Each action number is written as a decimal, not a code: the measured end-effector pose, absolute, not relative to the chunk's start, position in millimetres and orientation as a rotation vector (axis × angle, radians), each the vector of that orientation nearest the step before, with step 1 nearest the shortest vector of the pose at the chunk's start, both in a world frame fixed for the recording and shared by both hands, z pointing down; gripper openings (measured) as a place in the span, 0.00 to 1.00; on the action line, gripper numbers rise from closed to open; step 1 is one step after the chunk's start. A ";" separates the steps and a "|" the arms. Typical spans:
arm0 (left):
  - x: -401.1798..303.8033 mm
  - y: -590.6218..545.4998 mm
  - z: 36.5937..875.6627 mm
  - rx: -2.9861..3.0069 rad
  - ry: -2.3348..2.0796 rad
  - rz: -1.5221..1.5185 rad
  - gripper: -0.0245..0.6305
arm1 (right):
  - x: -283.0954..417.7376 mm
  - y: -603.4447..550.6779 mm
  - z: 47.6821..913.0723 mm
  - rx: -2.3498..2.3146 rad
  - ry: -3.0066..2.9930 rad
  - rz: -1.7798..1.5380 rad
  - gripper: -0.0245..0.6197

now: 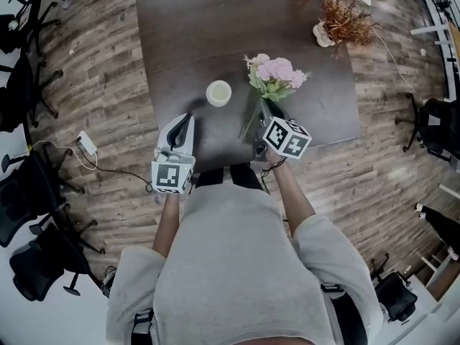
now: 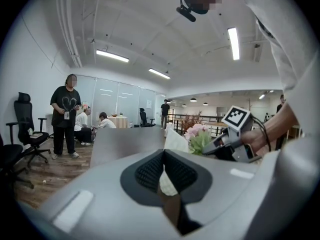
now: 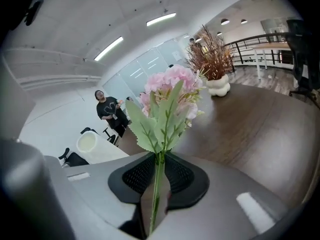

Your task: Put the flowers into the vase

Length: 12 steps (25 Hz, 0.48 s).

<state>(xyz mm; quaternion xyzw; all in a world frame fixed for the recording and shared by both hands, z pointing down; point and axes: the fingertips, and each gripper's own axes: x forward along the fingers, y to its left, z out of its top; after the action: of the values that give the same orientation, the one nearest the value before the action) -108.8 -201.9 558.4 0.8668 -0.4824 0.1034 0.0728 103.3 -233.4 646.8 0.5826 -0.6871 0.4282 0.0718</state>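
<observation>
A bunch of pink flowers (image 1: 277, 74) with green leaves is lifted over the dark table (image 1: 187, 27), its stem clamped in my right gripper (image 1: 262, 108). In the right gripper view the thin green stem (image 3: 157, 186) runs between the pads, and the blooms (image 3: 167, 86) rise just past the jaw tips. The pale cylindrical vase (image 1: 218, 93) stands upright on the table to the left of the flowers, and it also shows at the left of that view (image 3: 92, 144). My left gripper (image 1: 187, 119) is shut and empty, near the table's front edge below and left of the vase.
A dried brown plant in a white pot (image 1: 345, 21) stands at the table's far right. A power adapter with its cable (image 1: 86, 144) lies on the floor to the left, with office chairs (image 1: 29, 85) beyond it. People (image 2: 66, 114) stand and sit in the background.
</observation>
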 end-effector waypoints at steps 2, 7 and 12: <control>-107.3 -204.1 550.9 2.616 -1.459 0.298 0.05 | 104.5 -239.3 631.8 1.761 -2.112 1.224 0.13; -102.8 -209.7 522.6 2.667 -1.481 0.246 0.05 | 102.6 -257.1 573.3 1.797 -2.268 1.035 0.13; -94.3 -218.2 500.9 2.712 -1.496 0.198 0.05 | 94.3 -279.1 493.8 1.801 -2.476 0.734 0.13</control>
<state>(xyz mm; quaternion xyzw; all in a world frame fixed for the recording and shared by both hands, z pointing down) -94.3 -218.2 500.9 0.8737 -0.4818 0.0639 0.0190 94.3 -279.1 493.8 0.5720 -0.7865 0.2330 -0.0033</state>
